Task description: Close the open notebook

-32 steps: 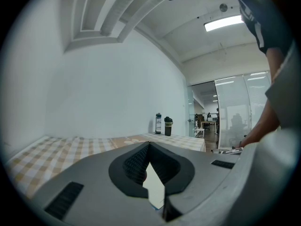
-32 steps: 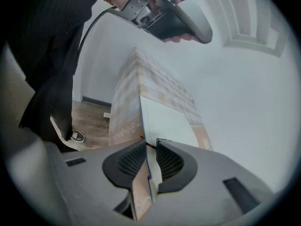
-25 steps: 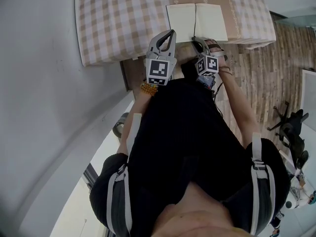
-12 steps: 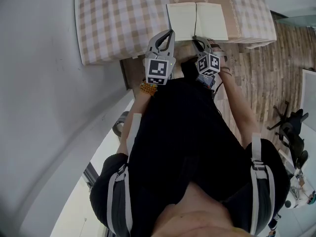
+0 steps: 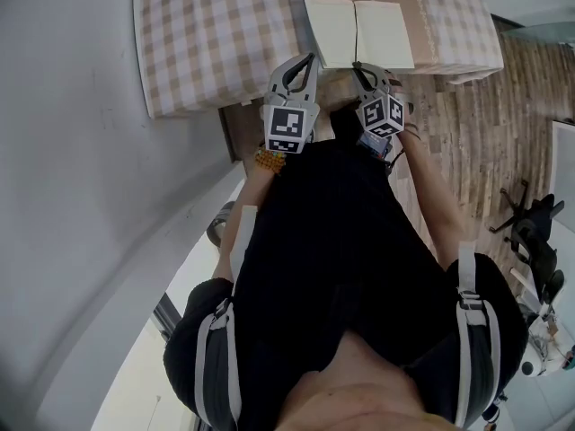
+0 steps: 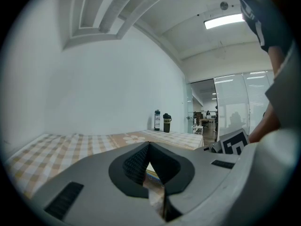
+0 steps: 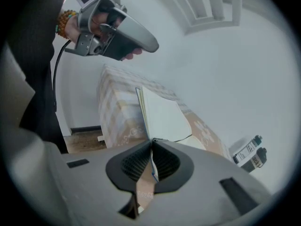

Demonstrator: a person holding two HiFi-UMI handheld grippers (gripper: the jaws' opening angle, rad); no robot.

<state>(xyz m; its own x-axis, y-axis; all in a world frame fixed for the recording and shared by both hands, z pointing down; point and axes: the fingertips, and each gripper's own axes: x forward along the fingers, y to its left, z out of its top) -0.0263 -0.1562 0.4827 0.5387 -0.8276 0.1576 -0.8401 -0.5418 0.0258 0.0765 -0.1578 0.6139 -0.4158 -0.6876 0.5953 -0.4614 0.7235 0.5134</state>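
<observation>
Open notebook on checked table. The right tongs have just been closing and pinch its near edge. The left tongs are pressed together (nothing between).

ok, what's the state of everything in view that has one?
notebook: open, lying flat.
right claw: jaws have just been closing and now pinch the notebook's near edge.
left claw: shut, nothing in it.
bottles: upright.

We see a matt cream paper notebook, a soft beige checked cloth cover and a brown wooden plank floor.
</observation>
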